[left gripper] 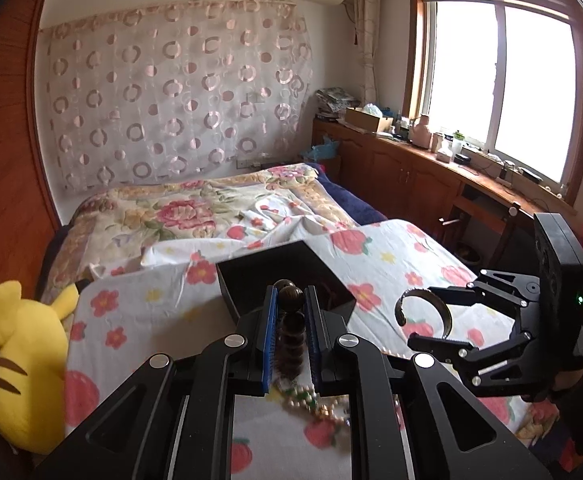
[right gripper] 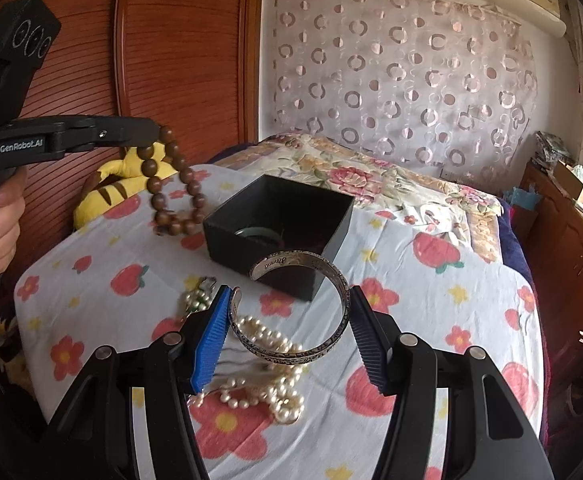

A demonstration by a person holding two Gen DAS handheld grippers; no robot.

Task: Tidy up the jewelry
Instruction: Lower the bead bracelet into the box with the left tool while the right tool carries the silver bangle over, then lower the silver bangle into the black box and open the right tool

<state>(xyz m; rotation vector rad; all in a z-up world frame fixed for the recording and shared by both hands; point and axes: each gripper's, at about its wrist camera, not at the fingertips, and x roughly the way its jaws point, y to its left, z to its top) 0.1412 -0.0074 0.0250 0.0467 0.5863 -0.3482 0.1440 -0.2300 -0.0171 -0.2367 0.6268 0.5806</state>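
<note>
Here, each label names one item in the two wrist views.

Wooden bead bracelet (right gripper: 173,186): one; round, dark brown, glossy beads on a loop. It hangs from the left gripper at centre left of the right wrist view, above the cloth and left of the box.

Left gripper (left gripper: 290,322): clenched on the bead bracelet, whose beads stand stacked between the blue pads at lower centre of its own view.

Silver cuff bangle (right gripper: 291,308): one; an open C-shaped metal band, patterned outside, engraved with script inside. It sits at centre of the right wrist view, above the pearls.

Right gripper (right gripper: 287,330): grasping the cuff across its width, a blue pad against each side.

Pearl strands (right gripper: 269,376): a cream heap lying on the cloth under the cuff; the number of strands cannot be told. A few green beads show at its left end.

Black box (right gripper: 279,236): one; square, open-topped, at centre of the frame on the cloth. One pale green bangle (right gripper: 257,233) lies inside.

Flowered cloth (right gripper: 431,300): white, printed with red strawberries and flowers; it carries the box and the pearls.

Yellow plush toy (left gripper: 19,360): one, at lower left of the left wrist view.
</note>
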